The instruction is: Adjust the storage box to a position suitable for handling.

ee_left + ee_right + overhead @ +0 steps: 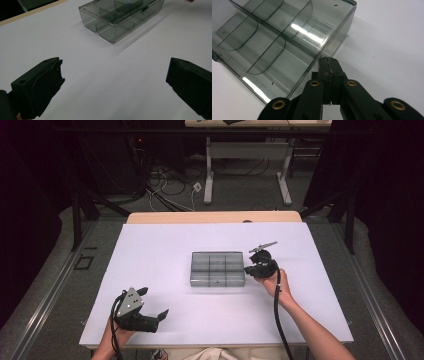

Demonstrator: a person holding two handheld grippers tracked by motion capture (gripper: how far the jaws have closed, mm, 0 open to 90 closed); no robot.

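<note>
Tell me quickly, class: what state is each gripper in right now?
Left gripper: open, jaws wide apart, holding nothing, above the white table.
Right gripper: shut, jaws pressed together at the edge of the clear compartment box; gripping nothing visible.

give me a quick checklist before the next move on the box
1. Box lies flat on the white table, not tilted: ok.
2. Lid down: looks shut, with the latch on its near side; whether the latch is locked: cannot tell.
3. Right gripper shut, tips at the box's right edge: ok; whether they touch it: cannot tell.
4. Left gripper open, holding nothing, well apart from the box: ok.
5. Compartments look empty through the smoky plastic: ok, though the far ones are hard to see.
6. Bare table between left gripper and box: ok.
</note>
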